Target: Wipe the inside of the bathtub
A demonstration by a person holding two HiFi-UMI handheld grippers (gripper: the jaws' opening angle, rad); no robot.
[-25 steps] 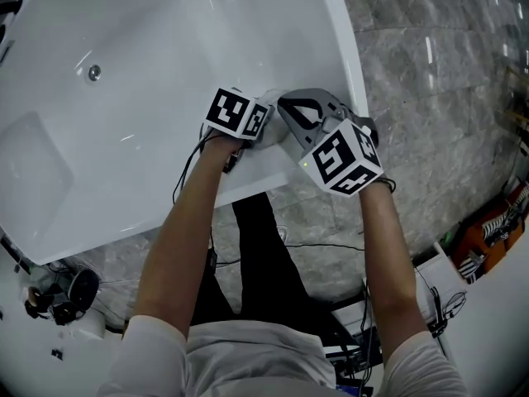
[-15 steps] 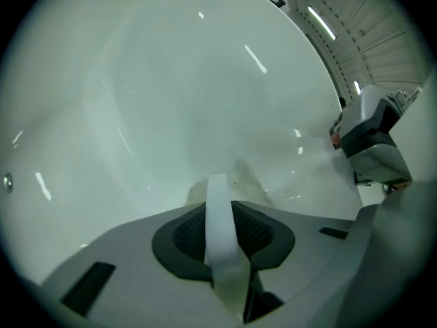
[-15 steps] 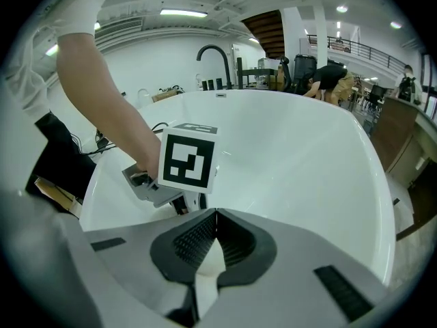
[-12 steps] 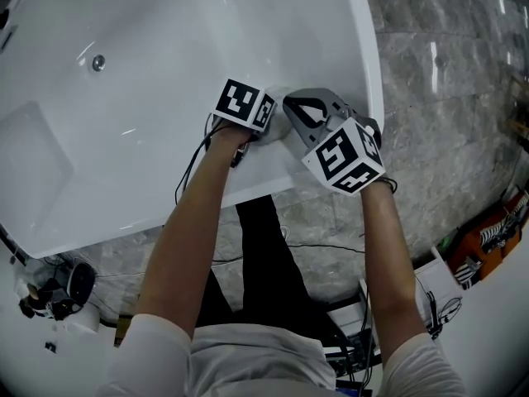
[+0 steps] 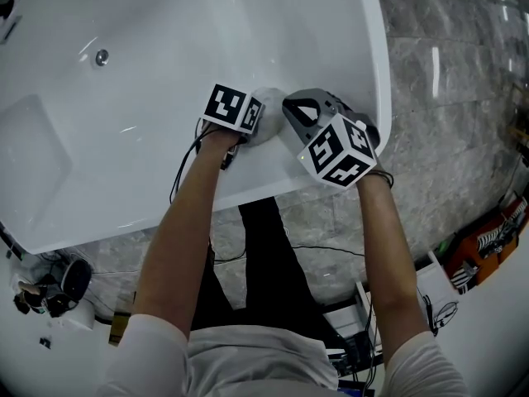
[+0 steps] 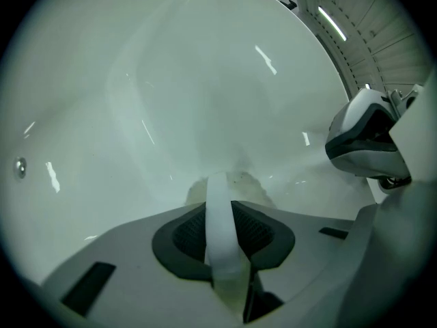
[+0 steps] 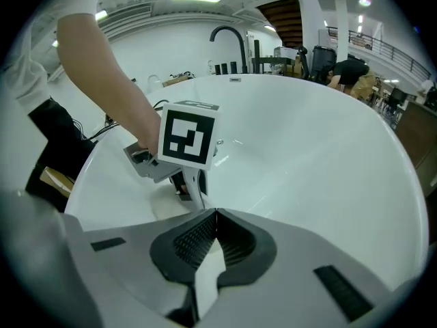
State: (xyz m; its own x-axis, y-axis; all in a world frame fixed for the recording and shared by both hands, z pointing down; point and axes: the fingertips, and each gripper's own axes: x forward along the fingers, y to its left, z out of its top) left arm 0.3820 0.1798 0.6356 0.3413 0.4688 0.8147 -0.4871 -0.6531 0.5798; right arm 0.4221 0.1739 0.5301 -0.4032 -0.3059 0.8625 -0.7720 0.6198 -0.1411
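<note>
The white bathtub [image 5: 124,164] fills the upper left of the head view, with my arms reaching over its near rim. My left gripper [image 5: 261,124] is shut on a white cloth [image 6: 223,187], whose folded strip runs between the jaws and presses on the tub's inner wall [image 6: 171,101]. In the head view the cloth [image 5: 269,114] shows beside the left marker cube. My right gripper [image 5: 291,112] hovers just right of it, jaws shut with nothing between them [image 7: 215,214]. The left gripper's cube [image 7: 188,134] is right in front of the right gripper's jaws.
A round metal fitting [image 5: 102,56] sits on the tub wall at far left. A black faucet [image 7: 229,36] rises at the tub's far end. Grey marble floor [image 5: 446,98] lies to the right, with cables [image 5: 322,248] below and orange equipment [image 5: 488,242] at right.
The left gripper with the cloth has slid slightly left along the tub wall. The right gripper has stayed close beside it.
</note>
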